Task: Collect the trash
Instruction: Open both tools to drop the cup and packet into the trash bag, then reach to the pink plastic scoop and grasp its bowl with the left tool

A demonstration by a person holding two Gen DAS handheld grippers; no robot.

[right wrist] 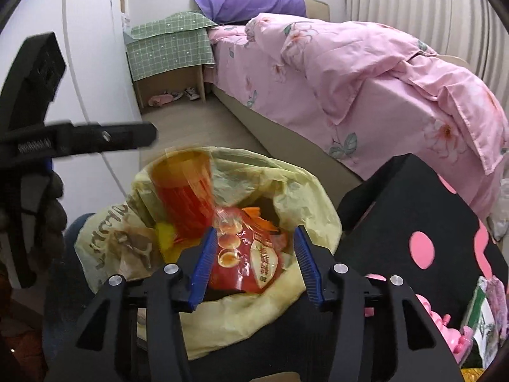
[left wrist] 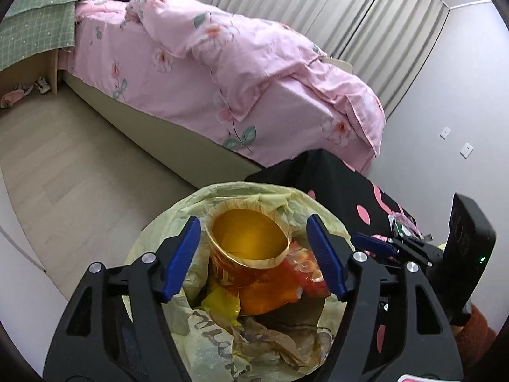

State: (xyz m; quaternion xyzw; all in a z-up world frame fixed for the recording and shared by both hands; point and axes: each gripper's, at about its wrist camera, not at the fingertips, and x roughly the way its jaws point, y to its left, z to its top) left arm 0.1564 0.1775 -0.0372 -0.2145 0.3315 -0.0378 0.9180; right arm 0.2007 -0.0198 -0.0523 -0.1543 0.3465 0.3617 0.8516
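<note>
Left wrist view: my left gripper (left wrist: 254,254) hangs over the yellow trash bag (left wrist: 178,343), its jaws spread wide. An orange paper cup (left wrist: 251,248) stands between the blue fingers (left wrist: 181,258), tilted a little, and neither pad presses on it. The cup rests on other trash inside the bag: a red snack packet (left wrist: 305,267) to its right, a yellow wrapper (left wrist: 222,305) below it, and crumpled brown paper (left wrist: 273,337) nearer the camera. At the right edge, my right gripper (left wrist: 375,245) reaches in over the black table with pink dots (left wrist: 350,191).

Right wrist view: my right gripper (right wrist: 254,261) also stands open above the same trash bag (right wrist: 241,318). The red snack packet (right wrist: 245,264) lies between its fingers (right wrist: 203,264), resting in the bag; I cannot tell whether the pads brush it, but they do not clamp it. The orange cup (right wrist: 184,191) sits at the far side of the bag, blurred. My left gripper (right wrist: 95,137) crosses the left of the frame, seen side-on, above the bag's rim. The black table (right wrist: 413,216) stands just beside the bag on the right, with pink items and a small packet at its near edge.

Background, both views: a bed (left wrist: 261,73) with a pink floral cover, a purple pillow (right wrist: 251,3), and a green checked cloth (right wrist: 168,41) over a small shelf.
</note>
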